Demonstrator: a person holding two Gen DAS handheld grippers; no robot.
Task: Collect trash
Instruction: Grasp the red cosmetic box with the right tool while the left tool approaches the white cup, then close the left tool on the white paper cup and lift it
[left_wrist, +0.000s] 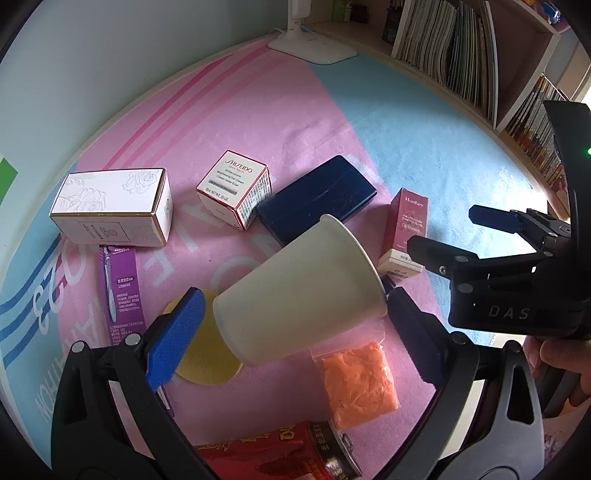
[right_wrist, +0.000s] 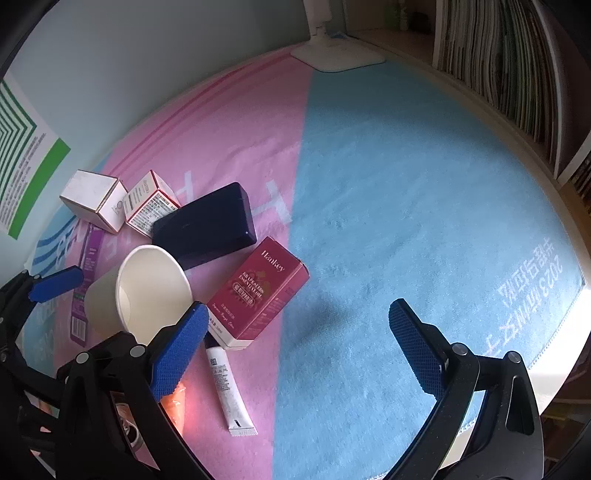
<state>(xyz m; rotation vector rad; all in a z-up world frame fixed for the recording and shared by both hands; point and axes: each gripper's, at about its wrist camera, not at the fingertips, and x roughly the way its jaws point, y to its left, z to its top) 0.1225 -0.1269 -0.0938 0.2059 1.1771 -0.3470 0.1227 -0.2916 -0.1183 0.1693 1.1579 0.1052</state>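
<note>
Left tongs (left_wrist: 295, 325) hold a tilted white paper cup (left_wrist: 299, 291), blue pads on its base and rim, above the pink-and-blue towel-covered surface (right_wrist: 388, 184). Right tongs (right_wrist: 306, 350) hang spread apart, beside a maroon carton (right_wrist: 258, 291).

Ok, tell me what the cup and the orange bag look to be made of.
Cup: probably matte paper, judging by the thin rolled rim and its dull cream wall and inside; a coating can't be ruled out. Orange bag: clear glossy plastic film with a zip-style top; the orange contents look soft and crumpled, material unclear.
</note>
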